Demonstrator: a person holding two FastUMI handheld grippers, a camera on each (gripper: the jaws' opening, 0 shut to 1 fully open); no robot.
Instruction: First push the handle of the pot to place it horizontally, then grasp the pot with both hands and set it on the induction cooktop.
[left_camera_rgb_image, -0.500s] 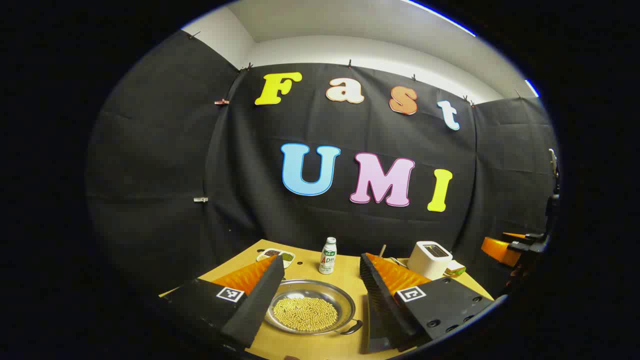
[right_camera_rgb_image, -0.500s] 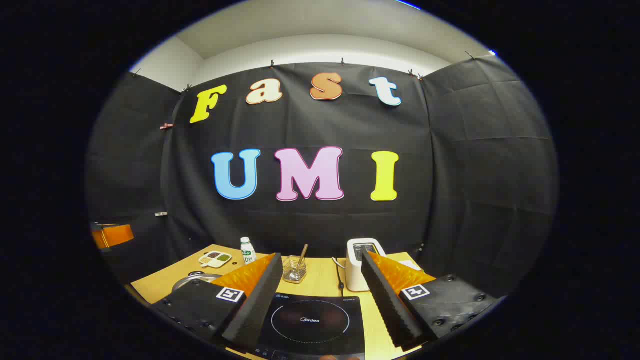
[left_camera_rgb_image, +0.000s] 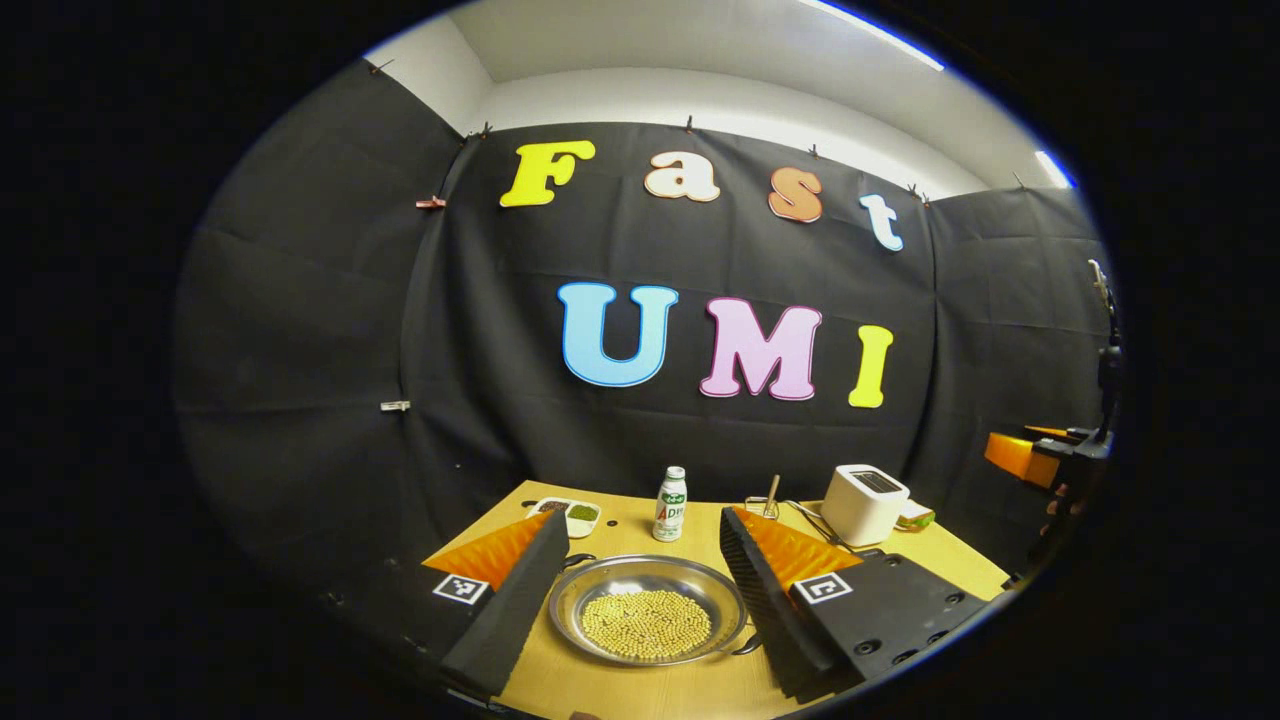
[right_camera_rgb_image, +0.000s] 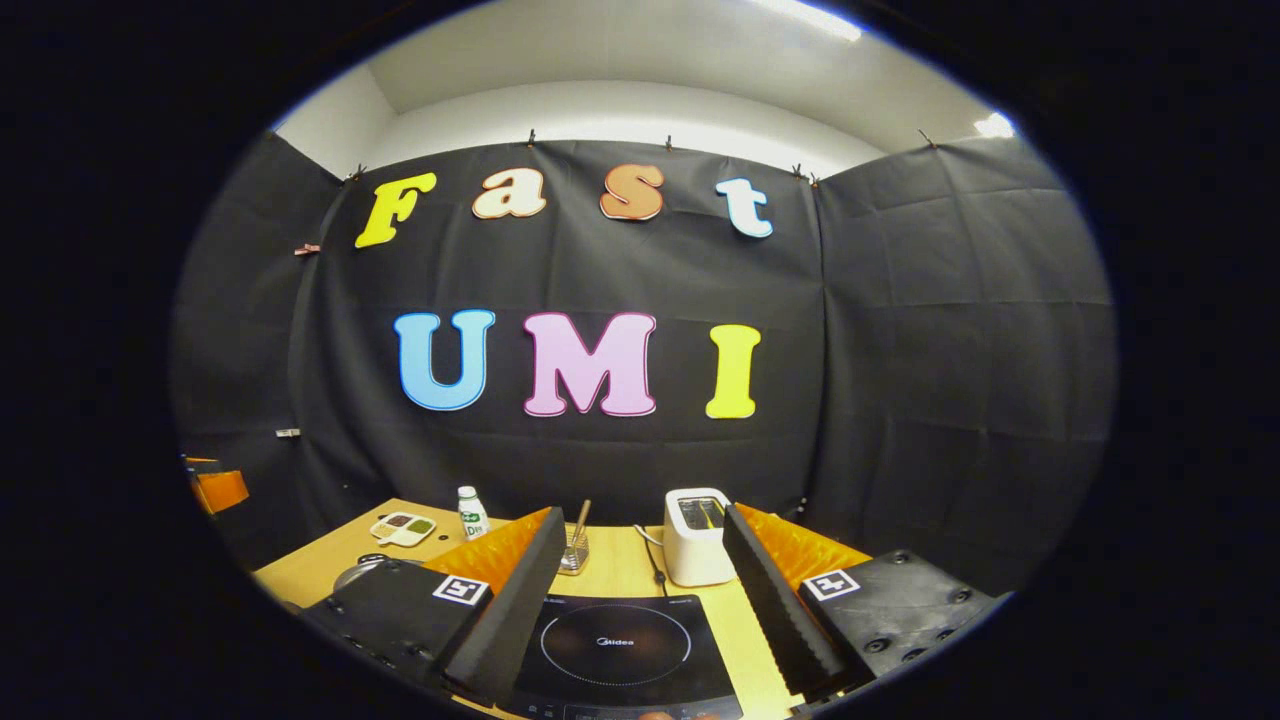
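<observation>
Claws both spread, holding nothing.
Your left claw (left_camera_rgb_image: 640, 610) frames the pot (left_camera_rgb_image: 648, 622); right claw (right_camera_rgb_image: 640, 615) frames the induction cooktop (right_camera_rgb_image: 615, 650).

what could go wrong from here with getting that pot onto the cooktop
The pot is shallow and full of loose yellow beans; tilting it during the two-handed lift could spill them. The left hand-held gripper has to push a small handle near its finger, easy to miss. The bottle behind could get knocked while carrying to the induction cooktop.

Left tool (left_camera_rgb_image: 640, 600) open over pot (left_camera_rgb_image: 648, 620) of yellow beans.
</observation>
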